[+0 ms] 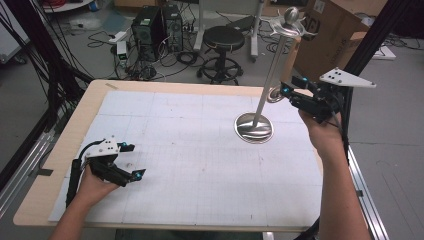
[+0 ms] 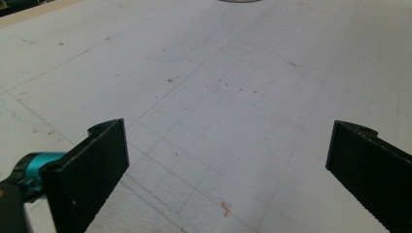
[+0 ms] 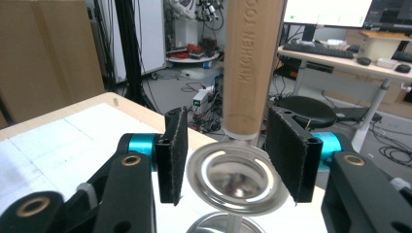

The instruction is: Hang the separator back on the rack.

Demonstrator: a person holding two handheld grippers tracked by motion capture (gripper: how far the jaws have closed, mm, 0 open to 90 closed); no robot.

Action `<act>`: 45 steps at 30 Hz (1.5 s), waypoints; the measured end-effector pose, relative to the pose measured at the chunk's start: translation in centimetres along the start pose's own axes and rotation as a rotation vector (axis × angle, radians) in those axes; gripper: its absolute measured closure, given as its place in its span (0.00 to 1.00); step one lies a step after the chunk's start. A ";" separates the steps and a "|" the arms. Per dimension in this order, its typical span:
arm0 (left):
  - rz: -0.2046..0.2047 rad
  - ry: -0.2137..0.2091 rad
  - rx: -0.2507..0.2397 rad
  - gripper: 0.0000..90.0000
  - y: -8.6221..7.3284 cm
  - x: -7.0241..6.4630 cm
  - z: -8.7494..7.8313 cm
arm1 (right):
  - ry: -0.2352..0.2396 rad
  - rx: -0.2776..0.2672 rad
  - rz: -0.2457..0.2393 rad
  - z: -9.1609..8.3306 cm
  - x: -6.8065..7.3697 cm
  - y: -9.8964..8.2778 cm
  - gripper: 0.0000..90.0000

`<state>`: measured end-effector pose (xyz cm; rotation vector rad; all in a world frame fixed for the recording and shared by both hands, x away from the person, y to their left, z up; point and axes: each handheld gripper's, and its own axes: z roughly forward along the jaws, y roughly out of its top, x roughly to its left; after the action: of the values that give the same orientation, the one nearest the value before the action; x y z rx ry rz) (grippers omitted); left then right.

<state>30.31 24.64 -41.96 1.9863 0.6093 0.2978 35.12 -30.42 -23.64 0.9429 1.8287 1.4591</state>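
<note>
**Right gripper open around a hanging utensil at the steel stand**

The right gripper, held up at the right side of the table, has its two black jaws parted to about half their spread. Between them hangs a wooden-handled kitchen utensil with a round shiny steel ring at its lower end. In the right gripper view a narrow gap shows between each black pad and the steel ring, so the pads do not press on it; the jaws are loose around the utensil, not clamped. The utensil hangs beside the pole of the tall polished steel utensil stand, whose round base rests on the right half of the white gridded mat.

The left gripper sits low over the mat's near left corner, in the person's left hand. Its jaws stand wide apart, with bare mat between them, holding and touching nothing.

Counted: two grippers, one in each hand; one steel stand with one pole, one round base and a knob with hooks at the top; one utensil seen hanging on it; one white mat on one light wooden table. On the floor behind the table stand one black round stool and large brown cardboard boxes.
</note>
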 end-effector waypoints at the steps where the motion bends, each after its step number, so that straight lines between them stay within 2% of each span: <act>1: -0.002 0.001 0.003 0.03 0.0 0.0 0.0 | 0.004 -0.003 -0.002 -0.2 0.1 0.0 0.56; 10: -0.002 0.000 0.001 0.03 0.0 0.0 0.0 | 0.049 -0.006 -0.033 -1.0 1.3 0.3 0.54; 19: -0.001 -0.001 0.001 0.03 0.0 0.0 0.1 | 0.133 0.019 -0.050 -0.8 2.6 -0.2 0.50; 26: -0.003 -0.003 -0.005 0.03 0.0 0.0 0.0 | 0.195 0.037 -0.080 -0.4 3.8 -0.7 0.48; 36: -0.002 -0.006 -0.010 0.03 0.0 0.0 0.0 | 0.265 0.078 -0.112 0.2 4.9 -1.8 0.43; 43: 0.002 -0.023 -0.027 0.03 0.1 0.0 -0.2 | 0.307 0.106 -0.125 0.8 5.5 -2.9 0.40; 45: 0.001 -0.028 -0.030 0.03 0.1 -0.1 -0.2 | 0.316 0.136 -0.145 1.0 5.7 -3.3 0.39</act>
<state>30.19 24.72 -41.80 1.9590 0.5826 0.2784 32.21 -25.66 -27.26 0.6524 2.1989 1.4731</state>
